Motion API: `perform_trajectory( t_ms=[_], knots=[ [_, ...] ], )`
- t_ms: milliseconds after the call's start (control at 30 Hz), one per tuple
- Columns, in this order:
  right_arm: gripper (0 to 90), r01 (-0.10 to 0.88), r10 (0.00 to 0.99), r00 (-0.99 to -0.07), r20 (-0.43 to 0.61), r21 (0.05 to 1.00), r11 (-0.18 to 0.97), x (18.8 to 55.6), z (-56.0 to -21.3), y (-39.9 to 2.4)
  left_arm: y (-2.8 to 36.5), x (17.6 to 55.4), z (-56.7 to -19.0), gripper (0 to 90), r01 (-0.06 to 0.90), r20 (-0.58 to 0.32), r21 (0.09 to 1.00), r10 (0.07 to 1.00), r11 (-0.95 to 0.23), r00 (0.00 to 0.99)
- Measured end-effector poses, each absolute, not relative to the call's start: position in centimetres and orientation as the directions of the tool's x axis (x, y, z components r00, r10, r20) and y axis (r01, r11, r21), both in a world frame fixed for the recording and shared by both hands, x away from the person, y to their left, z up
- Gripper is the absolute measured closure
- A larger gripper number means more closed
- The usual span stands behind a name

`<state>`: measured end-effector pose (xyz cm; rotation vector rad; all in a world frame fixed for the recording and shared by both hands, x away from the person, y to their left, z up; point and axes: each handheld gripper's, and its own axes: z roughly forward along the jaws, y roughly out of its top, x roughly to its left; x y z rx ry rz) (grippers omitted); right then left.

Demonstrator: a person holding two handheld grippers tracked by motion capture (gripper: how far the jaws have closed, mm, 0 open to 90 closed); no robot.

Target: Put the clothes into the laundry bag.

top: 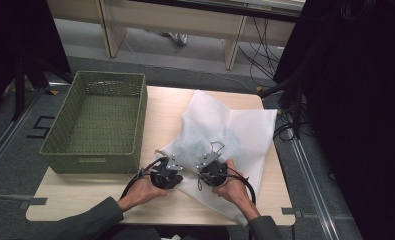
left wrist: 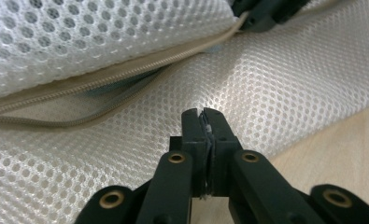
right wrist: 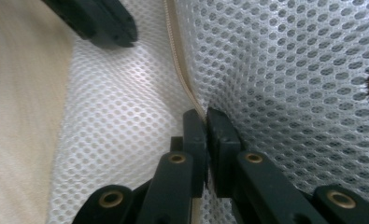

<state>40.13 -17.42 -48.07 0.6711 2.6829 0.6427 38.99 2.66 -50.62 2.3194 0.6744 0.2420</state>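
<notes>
One white mesh bag [top: 220, 135] lies on the right half of the wooden surface [top: 160, 202], and its near right corner hangs over the near edge. What is inside the bag is hard to make out: in the high view only a grey shape shows through the mesh, and in the right gripper view some brown marks at the right border are cut off. One beige zipper [left wrist: 126, 74] runs along the bag; in the left gripper view it is partly open, and the dark gap under it shows nothing clear.

There are two tongs. The left tongs [left wrist: 204, 116] are pressed together on the mesh at the near left edge of the bag, with a thin fold of fabric between the jaws. The right tongs [right wrist: 205, 116] are pressed together on the zipper line of the bag, a little to the right of the left ones. In the high view both hands cover most of the tongs.

One green woven basket [top: 60, 130] stands at the far left of the surface, apart from the bag. Its inside looks bare.
</notes>
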Motion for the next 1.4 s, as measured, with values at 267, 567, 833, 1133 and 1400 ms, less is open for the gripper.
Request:
perform_trajectory(
  t_ms=[267,567,833,1133,1400],
  knots=[
    [88.1,0.38,0.52,-0.829,-0.208,0.472,0.795,41.1,-48.3,-17.3,2.6,36.8,-50.5,88.6,0.365,0.008,0.66,0.491,-0.657,0.871],
    [87.9,0.404,0.546,-0.807,-0.224,0.466,0.787,42.4,-48.4,-16.4,2.9,36.5,-50.6,87.7,0.381,-0.028,0.662,0.487,-0.645,0.873],
    [87.1,0.404,0.543,-0.819,-0.187,0.484,0.776,42.1,-48.1,-16.9,3.5,37.0,-50.3,78.7,0.372,-0.042,0.652,0.459,-0.66,0.887],
    [85.4,0.382,0.515,-0.844,-0.152,0.504,0.775,41.5,-47.6,-17.7,4.2,37.3,-49.4,62.3,0.43,-0.085,0.717,0.544,-0.548,0.835],
    [86.2,0.351,0.496,-0.849,-0.18,0.509,0.786,40.2,-46.8,-17.7,4.4,37.9,-49.6,59.4,0.439,-0.063,0.729,0.587,-0.525,0.807]
  ],
)
